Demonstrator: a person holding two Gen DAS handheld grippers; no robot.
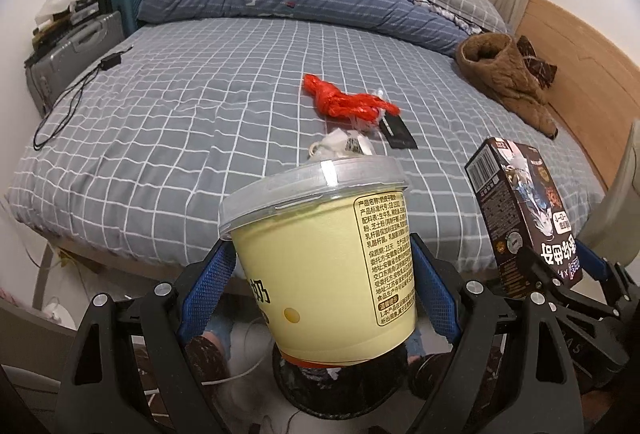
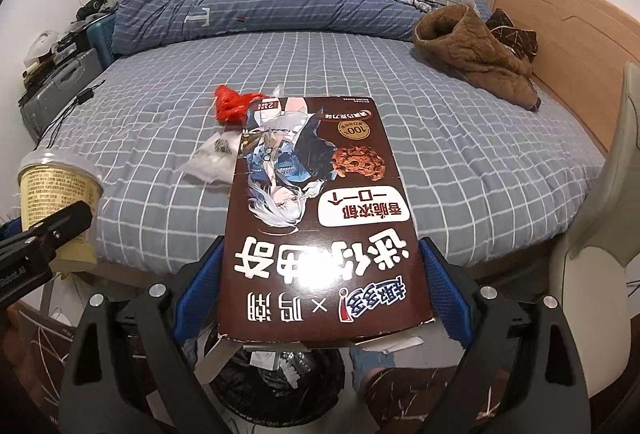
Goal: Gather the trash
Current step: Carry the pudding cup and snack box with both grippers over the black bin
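left tool (image 1: 324,286): clamped on the yellow cup (image 1: 320,266), lid up so nothing spills, just off the near edge of the bed (image 1: 160,122).
right tool (image 2: 320,290): pinching the brown cookie box (image 2: 316,214) by its sides, also off that edge.
red bag (image 1: 344,100): mid-bed, uncollected.
clear wrapper (image 2: 214,158): on the bed, nearer the edge than the bag.
bin (image 2: 276,382): seemingly below the box, ready for a drop.

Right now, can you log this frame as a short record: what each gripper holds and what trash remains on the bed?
left gripper: shut on yellow cup with clear lid
right gripper: shut on brown cookie box
left on bed: red plastic bag, clear wrapper, small black packet
below grippers: black-lined bin
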